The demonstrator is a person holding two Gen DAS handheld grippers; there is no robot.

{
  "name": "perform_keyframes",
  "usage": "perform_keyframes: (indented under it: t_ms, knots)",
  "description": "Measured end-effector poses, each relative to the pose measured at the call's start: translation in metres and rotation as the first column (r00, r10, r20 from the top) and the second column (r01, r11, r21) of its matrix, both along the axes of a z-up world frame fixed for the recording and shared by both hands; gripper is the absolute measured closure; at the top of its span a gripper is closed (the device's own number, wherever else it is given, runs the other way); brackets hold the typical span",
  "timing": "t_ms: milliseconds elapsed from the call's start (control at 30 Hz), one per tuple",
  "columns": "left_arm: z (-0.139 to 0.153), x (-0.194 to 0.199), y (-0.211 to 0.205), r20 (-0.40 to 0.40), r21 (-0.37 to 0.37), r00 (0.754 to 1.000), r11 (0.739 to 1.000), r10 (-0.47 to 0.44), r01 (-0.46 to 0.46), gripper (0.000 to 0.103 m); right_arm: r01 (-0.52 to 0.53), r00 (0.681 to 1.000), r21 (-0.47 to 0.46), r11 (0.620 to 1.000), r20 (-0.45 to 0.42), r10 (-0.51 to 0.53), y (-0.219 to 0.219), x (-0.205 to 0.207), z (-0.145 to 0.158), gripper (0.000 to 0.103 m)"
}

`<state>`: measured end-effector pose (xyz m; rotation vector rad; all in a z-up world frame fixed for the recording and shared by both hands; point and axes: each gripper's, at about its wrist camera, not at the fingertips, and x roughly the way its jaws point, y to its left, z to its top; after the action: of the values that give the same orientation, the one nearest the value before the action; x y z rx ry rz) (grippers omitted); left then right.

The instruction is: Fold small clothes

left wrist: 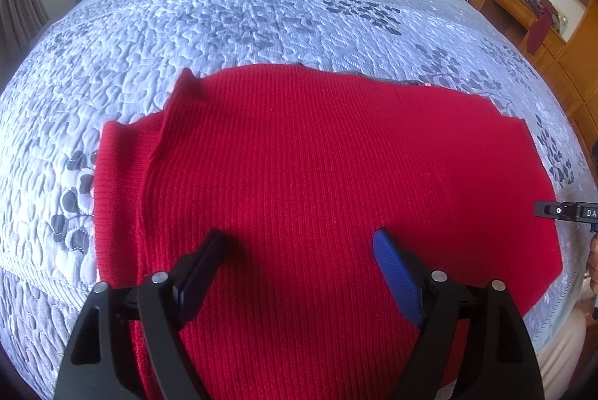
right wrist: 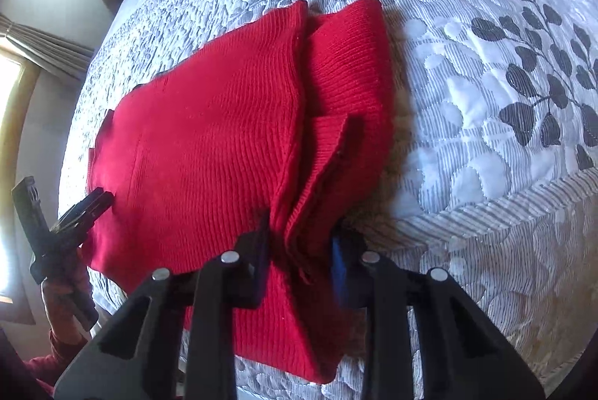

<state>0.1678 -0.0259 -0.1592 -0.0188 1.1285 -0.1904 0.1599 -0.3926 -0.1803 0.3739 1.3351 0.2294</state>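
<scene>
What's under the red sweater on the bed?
The red sweater lies on a grey leaf-patterned quilt. Whether anything else lies beneath it cannot be seen: the knit covers that spot.

Bright daylight from a window, glare at left, soft shadows, strong fisheye bending, dark vignetted corners

We count one red sweater on one quilted bed, two grippers, four fingers between them.
</scene>
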Motion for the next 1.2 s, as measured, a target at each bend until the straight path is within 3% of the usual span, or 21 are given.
perform_keyframes:
  t_ms: [900, 1067, 1200]
  knots:
    - [-0.014, 0.003, -0.002, -0.004, -0.001, 1.000, 1.000, -0.002, 0.002, 0.013, 0.041, 0.999, -0.021, 0.999, -0.012, -0.041, 0.004, 0.002, -0.010, 0.077]
    - [0.001, 0.002, 0.002, -0.033, -0.017, 0.999, 0.999, -0.030, 0.030, 0.014, 0.070, 0.995, -0.057, 0.996, -0.072, -0.074, 0.008, 0.009, 0.012, 0.081]
    - [0.033, -0.011, 0.033, 0.028, -0.086, 0.999, 0.996, 0.030, -0.027, 0.014, 0.023, 1.000, -0.107, 0.994, -0.010, -0.024, 0.033, 0.012, 0.059, 0.081]
